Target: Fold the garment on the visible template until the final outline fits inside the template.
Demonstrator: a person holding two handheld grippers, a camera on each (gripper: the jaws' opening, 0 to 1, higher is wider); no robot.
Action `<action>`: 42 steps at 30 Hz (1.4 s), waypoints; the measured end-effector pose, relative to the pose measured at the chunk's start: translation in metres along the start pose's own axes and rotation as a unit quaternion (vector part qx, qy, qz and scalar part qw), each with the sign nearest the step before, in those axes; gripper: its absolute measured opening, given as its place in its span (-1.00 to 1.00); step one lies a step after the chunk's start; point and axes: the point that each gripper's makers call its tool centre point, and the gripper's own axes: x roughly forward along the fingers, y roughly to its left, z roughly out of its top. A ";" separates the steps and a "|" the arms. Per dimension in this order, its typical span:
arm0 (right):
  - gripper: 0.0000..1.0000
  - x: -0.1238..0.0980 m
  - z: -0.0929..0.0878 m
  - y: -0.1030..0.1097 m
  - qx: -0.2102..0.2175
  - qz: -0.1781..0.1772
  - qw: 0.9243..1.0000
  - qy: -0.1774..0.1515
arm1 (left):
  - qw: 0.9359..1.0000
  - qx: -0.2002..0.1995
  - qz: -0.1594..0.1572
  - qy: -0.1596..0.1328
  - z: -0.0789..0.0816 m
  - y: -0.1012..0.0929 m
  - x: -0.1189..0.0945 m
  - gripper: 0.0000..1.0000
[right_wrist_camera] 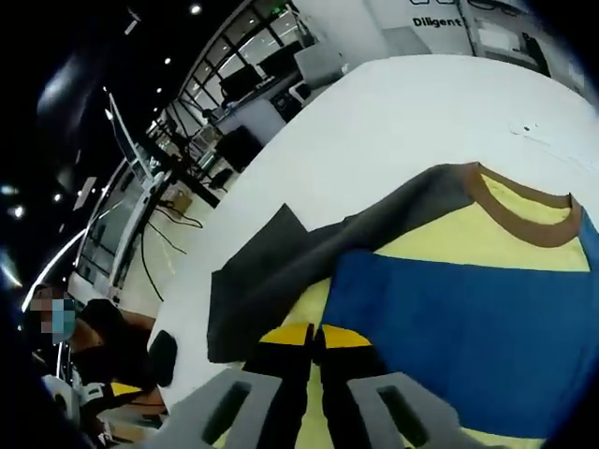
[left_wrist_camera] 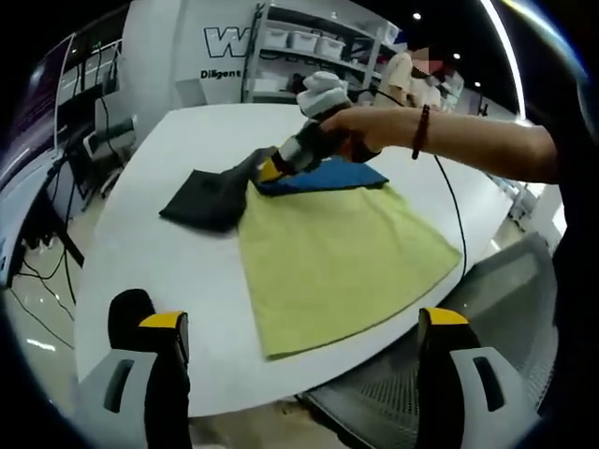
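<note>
1. Just ahead of the right gripper [right_wrist_camera: 315, 348], touching its tips, lies the T-shirt [right_wrist_camera: 468, 309], spread on the white table [right_wrist_camera: 393, 112]. Its jaws are pressed together at the seam where the dark grey sleeve [right_wrist_camera: 271, 271] meets the body; I judge they pinch cloth there, though the pinched fold itself is hidden.
2. From those tips the sleeve runs away to the left, the blue chest panel [right_wrist_camera: 477, 327] to the right, and the brown collar [right_wrist_camera: 519, 220] lies beyond on the right.
3. The left gripper [left_wrist_camera: 299, 327] hangs back off the near table edge, jaws spread wide, holding nothing. The yellow lower body [left_wrist_camera: 346, 253] stretches away from it, long axis pointing towards the far hand [left_wrist_camera: 360, 126].
4. The right gripper is the nearer to the sleeve, so folding it inward falls to that one.
5. No separate template outline can be made out.
</note>
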 end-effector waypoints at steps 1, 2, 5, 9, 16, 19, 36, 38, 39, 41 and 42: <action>-1.00 0.000 0.001 0.001 -0.003 0.000 1.000 -0.003 | 1.000 0.000 0.000 0.000 0.000 0.000 0.000 0.97; -0.96 -0.002 0.003 0.001 -0.007 -0.003 1.000 -0.009 | 1.000 0.000 0.000 0.000 0.001 0.000 0.000 0.97; -0.76 -0.007 0.007 0.001 -0.011 -0.006 1.000 -0.015 | 1.000 0.002 0.001 -0.002 0.002 0.002 -0.001 0.98; -0.57 -0.017 0.013 -0.002 -0.021 -0.013 0.999 -0.029 | 1.000 0.005 0.006 -0.004 0.004 0.003 -0.004 0.98; -0.04 -0.036 0.015 -0.015 -0.039 -0.035 0.998 -0.036 | 1.000 0.006 0.013 -0.014 0.010 0.002 -0.005 0.98; 0.19 -0.042 0.010 -0.024 -0.042 -0.045 0.998 -0.027 | 1.000 0.006 0.013 -0.009 0.010 0.000 -0.003 0.98; 0.63 -0.092 -0.003 -0.057 -0.041 -0.060 0.996 -0.049 | 1.000 -0.001 0.011 -0.012 0.016 -0.007 -0.001 0.98; 0.64 -0.100 -0.004 -0.064 -0.029 -0.063 0.996 -0.055 | 1.000 0.008 0.006 -0.010 0.016 -0.010 0.000 0.98; 0.66 -0.103 -0.004 -0.065 -0.027 -0.063 0.996 -0.060 | 1.000 0.013 0.005 -0.007 0.016 -0.011 0.001 0.98; 0.70 -0.108 -0.004 -0.071 -0.023 -0.065 0.995 -0.065 | 1.000 0.016 0.007 -0.006 0.016 -0.011 0.002 0.98; 0.70 -0.112 -0.004 -0.075 -0.022 -0.069 0.995 -0.067 | 1.000 0.015 0.007 -0.006 0.016 -0.011 0.002 0.98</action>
